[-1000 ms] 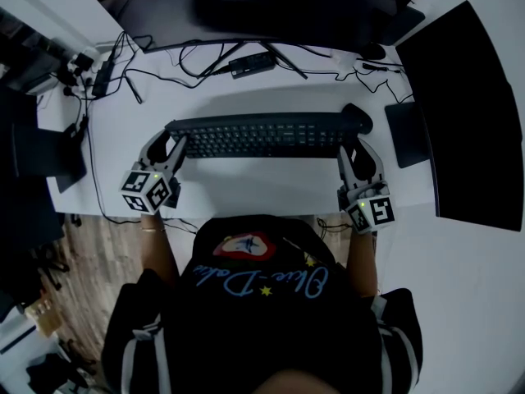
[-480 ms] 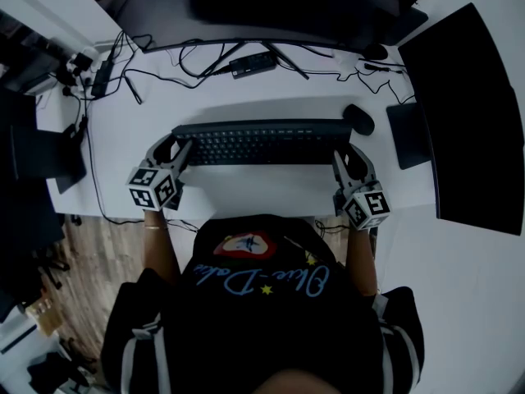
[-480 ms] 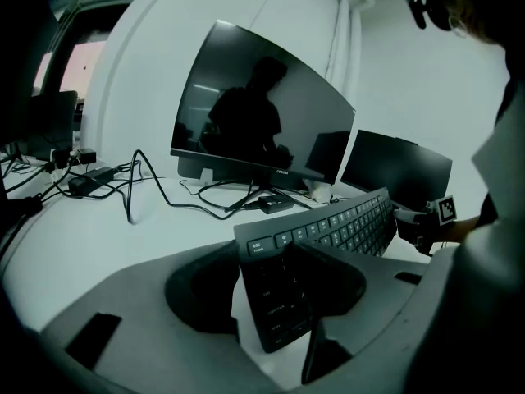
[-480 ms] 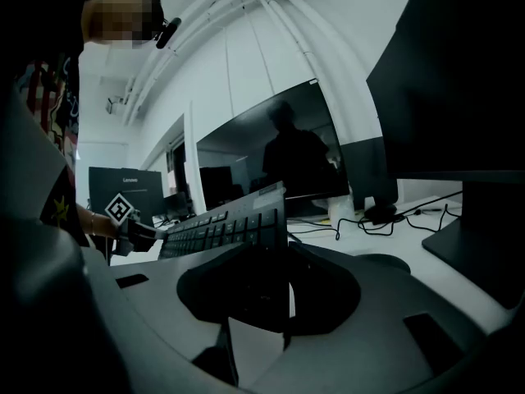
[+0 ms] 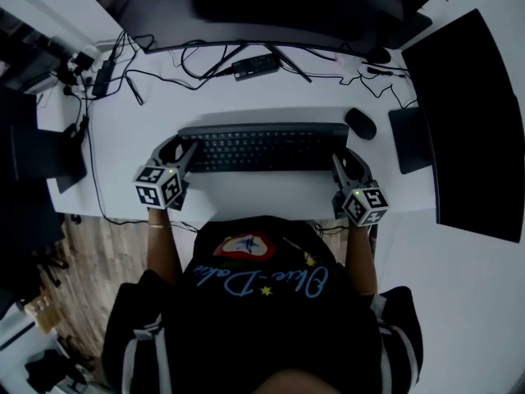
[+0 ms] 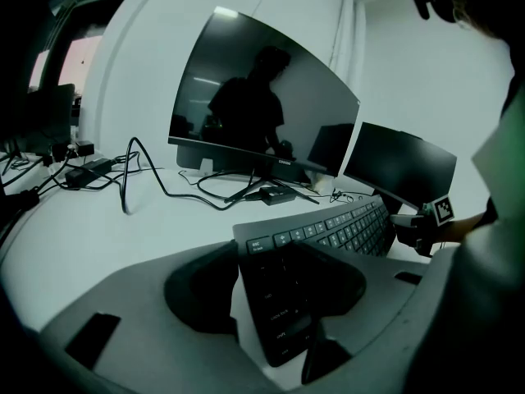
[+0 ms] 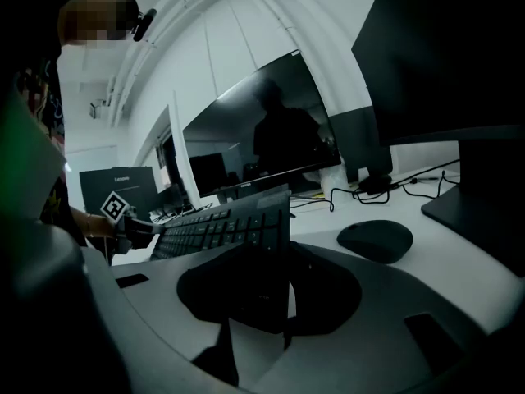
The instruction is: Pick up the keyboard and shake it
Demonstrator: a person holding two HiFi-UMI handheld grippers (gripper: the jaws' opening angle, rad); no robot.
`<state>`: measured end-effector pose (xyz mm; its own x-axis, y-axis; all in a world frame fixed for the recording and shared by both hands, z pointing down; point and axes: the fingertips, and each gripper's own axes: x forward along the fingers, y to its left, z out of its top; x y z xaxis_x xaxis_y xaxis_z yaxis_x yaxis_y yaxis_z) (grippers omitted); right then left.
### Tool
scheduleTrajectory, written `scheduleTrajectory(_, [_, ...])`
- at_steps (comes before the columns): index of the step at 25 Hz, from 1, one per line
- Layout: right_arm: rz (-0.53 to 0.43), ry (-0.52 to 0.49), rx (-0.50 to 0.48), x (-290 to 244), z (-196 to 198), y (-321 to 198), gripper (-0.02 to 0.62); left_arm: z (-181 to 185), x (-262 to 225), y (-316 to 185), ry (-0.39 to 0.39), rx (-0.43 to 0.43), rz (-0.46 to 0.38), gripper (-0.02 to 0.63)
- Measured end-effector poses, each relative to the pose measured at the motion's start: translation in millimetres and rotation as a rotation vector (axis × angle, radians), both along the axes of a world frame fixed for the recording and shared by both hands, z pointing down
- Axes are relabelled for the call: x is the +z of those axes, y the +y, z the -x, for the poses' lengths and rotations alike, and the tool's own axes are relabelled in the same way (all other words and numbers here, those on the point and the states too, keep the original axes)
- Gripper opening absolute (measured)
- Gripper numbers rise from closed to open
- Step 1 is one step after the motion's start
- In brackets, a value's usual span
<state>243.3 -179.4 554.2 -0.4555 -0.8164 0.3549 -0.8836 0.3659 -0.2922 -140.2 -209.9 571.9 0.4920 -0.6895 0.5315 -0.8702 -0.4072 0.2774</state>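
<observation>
A black keyboard [image 5: 262,148] lies crosswise over the white desk [image 5: 123,138], held at both ends. My left gripper [image 5: 182,154] is shut on its left end, and the left gripper view has that end [image 6: 283,302] clamped between the jaws, with the key rows [image 6: 344,228] running away to the right. My right gripper [image 5: 340,162] is shut on the right end, whose key rows [image 7: 221,224] stretch off to the left in the right gripper view. The keyboard looks raised slightly off the desk, with a shadow beneath it.
A black mouse [image 5: 361,123] lies just past the keyboard's right end, beside a dark pad [image 5: 408,138]. A large monitor [image 5: 463,121] stands at the right and another [image 5: 287,6] behind. Cables and a small black box [image 5: 252,64] lie behind the keyboard.
The keyboard and both grippers have shifted a little to the right and toward the person. Both grips are unchanged.
</observation>
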Motion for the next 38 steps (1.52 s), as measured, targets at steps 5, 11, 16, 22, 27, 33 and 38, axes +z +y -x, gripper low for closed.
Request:
scheduleTrajectory(5, [0.044,-0.011,0.007,11.3,-1.6,-4.2,0.118,-1.2,6.1,-2.6,0.008,-0.005,0.02,0.187])
scheduleTrajectory(11, [0.1,-0.008,0.007,24.0,-2.5,-9.2,0.118,-1.9,13.0,-6.7,0.013,-0.015,0.041,0.187])
scheduleTrajectory(16, [0.149,-0.011,0.008,33.0,-1.6,-14.1,0.12,-1.3,17.2,-10.6,0.014,-0.022,0.056,0.189])
scheduleTrajectory(22, [0.211,0.023,0.006,43.3,-2.6,-19.2,0.121,-2.3,21.8,-13.3,0.016,-0.032,0.073,0.189])
scheduleTrajectory(27, [0.261,0.056,0.003,49.5,-2.7,-22.8,0.123,-2.5,25.6,-14.7,0.014,-0.04,0.083,0.189])
scheduleTrajectory(33, [0.289,0.07,0.003,53.1,-1.9,-27.5,0.124,-1.5,31.8,-15.8,0.021,-0.062,0.11,0.192])
scheduleTrajectory(38, [0.302,0.089,0.003,56.2,-2.0,-29.2,0.126,-1.2,37.3,-16.6,0.028,-0.07,0.125,0.193])
